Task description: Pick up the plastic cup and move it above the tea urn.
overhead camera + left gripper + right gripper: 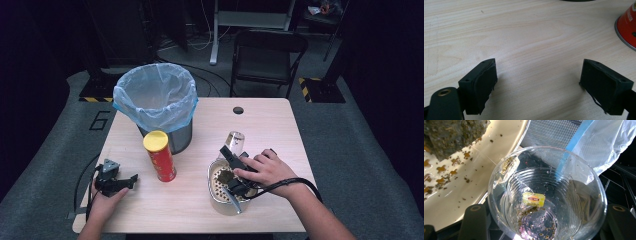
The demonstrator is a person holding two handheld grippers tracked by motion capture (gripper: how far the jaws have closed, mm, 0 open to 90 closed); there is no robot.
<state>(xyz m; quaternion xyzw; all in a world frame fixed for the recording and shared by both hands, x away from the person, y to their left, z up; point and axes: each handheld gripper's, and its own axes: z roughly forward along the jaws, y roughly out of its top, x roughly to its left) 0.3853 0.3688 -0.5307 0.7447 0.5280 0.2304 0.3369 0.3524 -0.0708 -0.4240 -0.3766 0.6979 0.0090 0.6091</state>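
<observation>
1. Partway closed, my right gripper (231,156) has its two black jaws on either side of a clear plastic cup (546,195), and I hold it with the mouth turned toward the gripper's own camera.
2. Inside the cup I see ribbed walls, a yellow tea-bag tag (533,199) stuck near the bottom, and wet brown specks around it.
3. I hold the cup over the far rim of the metal strainer bowl (214,186), where a dark soggy tea bag (223,176) lies on the perforated tray.
4. Left of the bowl stands the red can with the yellow lid (159,156), with the lined bin (155,95) behind it.
5. My left gripper (131,179) rests on the table farther left of the bowl, jaws wide apart with bare wood between them.
</observation>
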